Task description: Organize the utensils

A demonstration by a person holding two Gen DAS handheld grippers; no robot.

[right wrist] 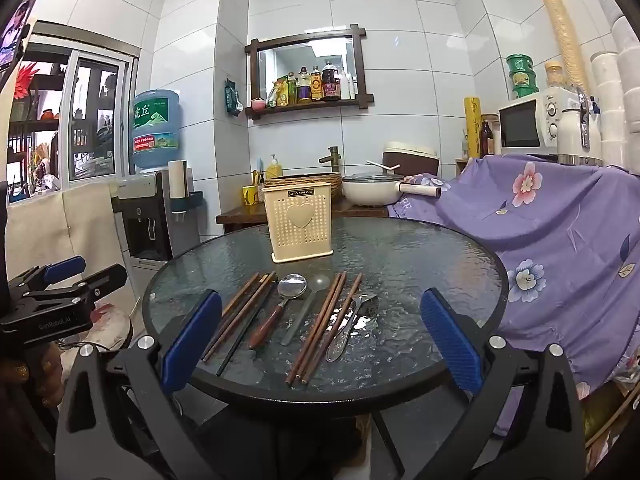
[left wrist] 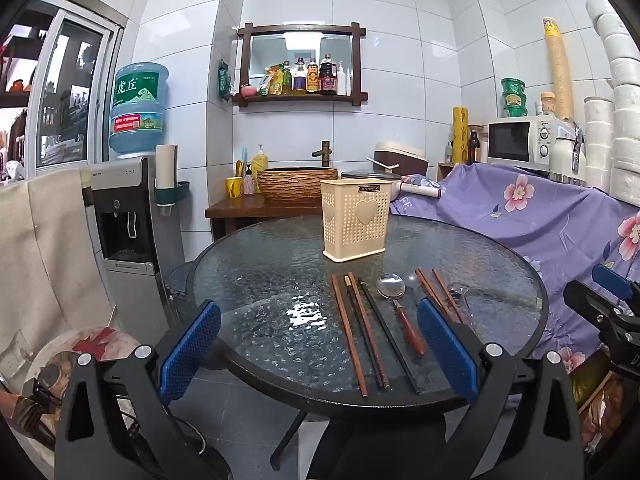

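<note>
Utensils lie in a row on my round textured glass table (right wrist: 420,248), before the perforated cream holder (right wrist: 299,222). Right view alone shows the clear spoon (right wrist: 347,326) whole; left view half-hides it. Left gripper (left wrist: 318,344) and right gripper (right wrist: 320,346) both gape, empty.

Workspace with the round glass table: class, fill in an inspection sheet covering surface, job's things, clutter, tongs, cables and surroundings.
Surface: round glass table, textured, glare patch.
Job's things: cream holder upright at the far side; chopsticks, wooden-handled spoon and metal spoon lying in a row nearer the camera.
Clutter: nothing seen on the table.
Tongs: left tongs open, empty; right tongs open, empty, both short of the utensils.
Cables: nothing seen on the table.
Surroundings: floral purple cloth, microwave, water dispenser, tiled wall.
</note>
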